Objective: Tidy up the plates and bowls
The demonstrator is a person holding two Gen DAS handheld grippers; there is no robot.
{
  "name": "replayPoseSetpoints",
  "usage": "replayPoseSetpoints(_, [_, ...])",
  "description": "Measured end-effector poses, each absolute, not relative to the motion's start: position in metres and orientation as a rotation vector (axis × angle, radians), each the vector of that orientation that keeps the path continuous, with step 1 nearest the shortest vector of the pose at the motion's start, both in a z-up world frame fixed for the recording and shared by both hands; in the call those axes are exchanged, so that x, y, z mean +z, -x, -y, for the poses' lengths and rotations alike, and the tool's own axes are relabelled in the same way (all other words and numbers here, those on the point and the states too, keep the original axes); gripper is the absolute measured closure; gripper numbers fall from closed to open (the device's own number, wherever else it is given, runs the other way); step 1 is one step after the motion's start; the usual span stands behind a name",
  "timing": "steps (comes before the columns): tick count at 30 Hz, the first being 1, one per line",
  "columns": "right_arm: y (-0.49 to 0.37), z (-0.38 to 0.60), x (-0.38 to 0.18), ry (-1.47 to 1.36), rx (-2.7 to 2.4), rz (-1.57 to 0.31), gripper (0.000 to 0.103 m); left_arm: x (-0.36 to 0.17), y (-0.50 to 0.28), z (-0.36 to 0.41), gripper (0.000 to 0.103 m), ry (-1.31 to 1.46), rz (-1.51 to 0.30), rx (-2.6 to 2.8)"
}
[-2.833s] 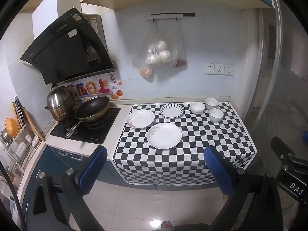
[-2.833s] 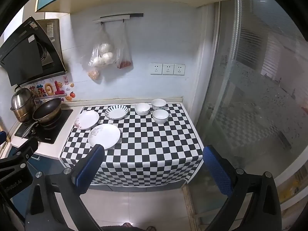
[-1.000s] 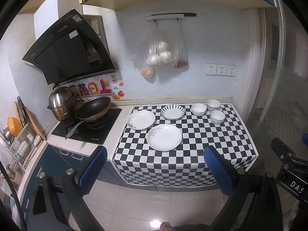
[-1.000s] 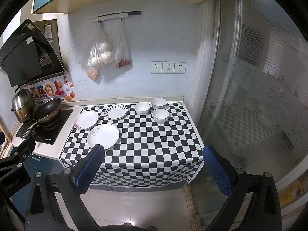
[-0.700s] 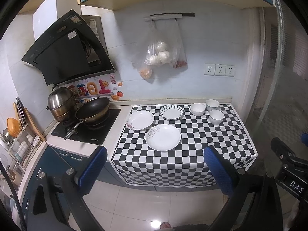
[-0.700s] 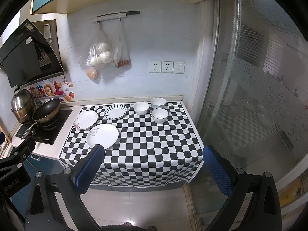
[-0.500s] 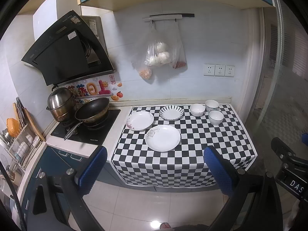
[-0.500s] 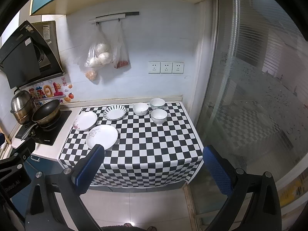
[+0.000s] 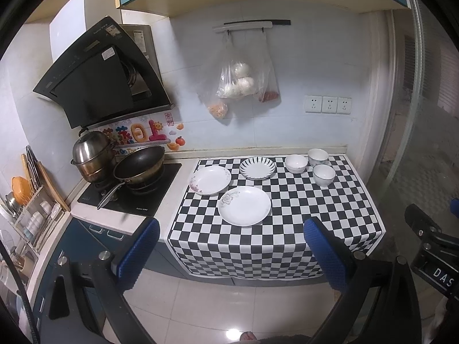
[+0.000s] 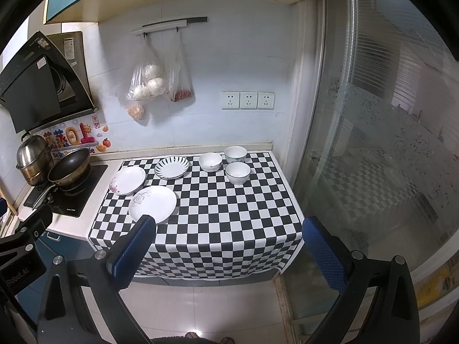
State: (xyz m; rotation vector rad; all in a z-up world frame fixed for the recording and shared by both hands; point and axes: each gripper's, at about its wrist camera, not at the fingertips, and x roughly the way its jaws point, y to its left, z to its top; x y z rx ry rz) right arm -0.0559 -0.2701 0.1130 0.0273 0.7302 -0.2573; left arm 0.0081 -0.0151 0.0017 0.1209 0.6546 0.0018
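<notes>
Both the left gripper (image 9: 229, 246) and right gripper (image 10: 226, 243) hang short of the table's front edge, jaws spread, empty. Three white ceramic plates (image 9: 244, 205) sit left-centre and three small white bowls (image 9: 323, 174) at the back right corner; pinching thin glazed rims risks slipping and chipping.

On my feeds the cloth (image 9: 301, 215) over the counter is a black-and-white check. At centre frame I see a white plate (image 9: 244, 205) with a grey flower at its left rim, a white plate (image 9: 210, 179) with a reddish sprig at lower left, and a white plate (image 9: 257, 167) with dark radial stripes. Three white bowls (image 9: 324, 175) sit at upper right of the cloth. My finger pads (image 10: 133, 250) are blue on black frames. The hood (image 9: 97, 80) at upper left is black.
</notes>
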Motion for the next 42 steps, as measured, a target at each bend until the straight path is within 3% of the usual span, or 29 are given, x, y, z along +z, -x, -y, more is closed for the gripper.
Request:
replayPoseSetpoints(8, [0.042, 0.283, 0.102, -0.08, -0.252, -0.702, 0.0, -0.007, -0.027, 0.016, 0.0, -0.106, -0.621, 0.047])
replayPoseSetpoints(22, [-0.068, 0.283, 0.02, -0.015, -0.227, -0.762, 0.0, -0.072, -0.124, 0.005, 0.0, -0.125, -0.653, 0.173])
replayPoseSetpoints(31, [-0.168, 0.258, -0.03, 0.0, -0.29, -0.829, 0.0, -0.11, -0.226, -0.012, 0.0, -0.112, -0.734, 0.07])
replayPoseSetpoints(42, [-0.315, 0.215, -0.119, -0.013, -0.287, -0.968, 0.0, -0.193, -0.367, -0.045, 0.0, -0.164, -0.932, -0.019])
